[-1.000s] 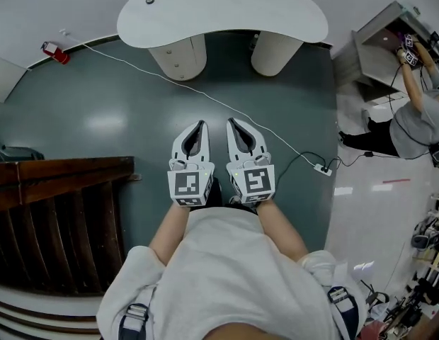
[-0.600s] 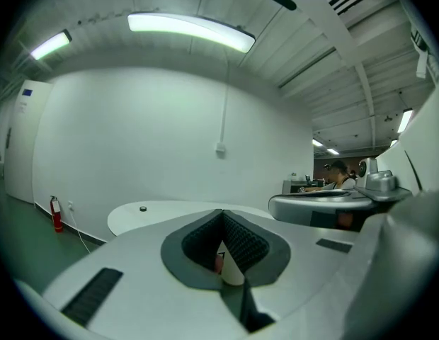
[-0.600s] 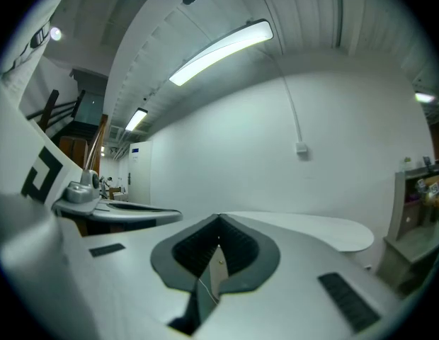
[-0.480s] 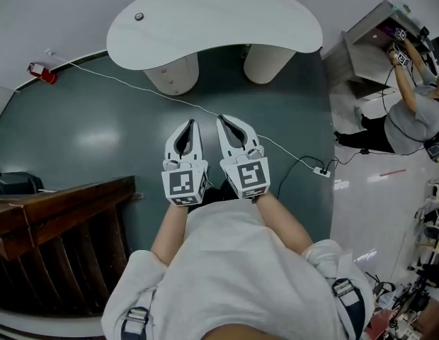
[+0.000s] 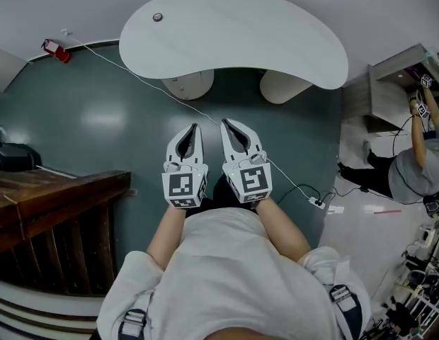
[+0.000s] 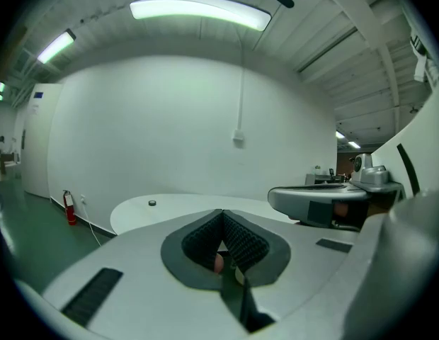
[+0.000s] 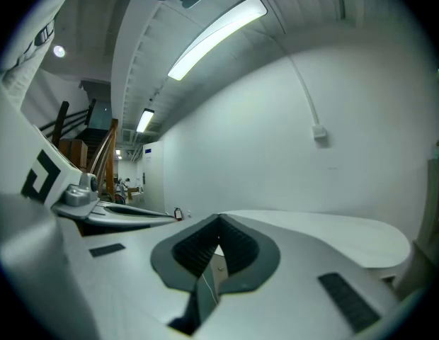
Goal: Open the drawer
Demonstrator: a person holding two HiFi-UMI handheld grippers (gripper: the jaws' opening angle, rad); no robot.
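A white kidney-shaped table (image 5: 234,37) stands ahead on two rounded pedestals. The left pedestal (image 5: 191,83) shows small knobs on its front; I cannot make out a drawer on it. Both grippers are held side by side over the dark green floor, short of the table and pointing at it. My left gripper (image 5: 194,127) is shut with nothing between its pads. My right gripper (image 5: 226,122) is shut and empty too. In the left gripper view the shut tips of the left gripper (image 6: 221,212) line up with the tabletop (image 6: 156,207). The right gripper (image 7: 219,218) faces the tabletop (image 7: 333,236) likewise.
A small dark disc (image 5: 157,18) lies on the tabletop. A white cable (image 5: 134,76) crosses the floor from a red extinguisher (image 5: 56,50) to a power strip (image 5: 316,203). A wooden stair rail (image 5: 56,197) stands at left. Another person (image 5: 414,176) works at a grey cabinet (image 5: 389,83) on the right.
Both grippers and the person carrying them have come closer to the white table, which now sits larger in view. Both pairs of jaws stay shut.
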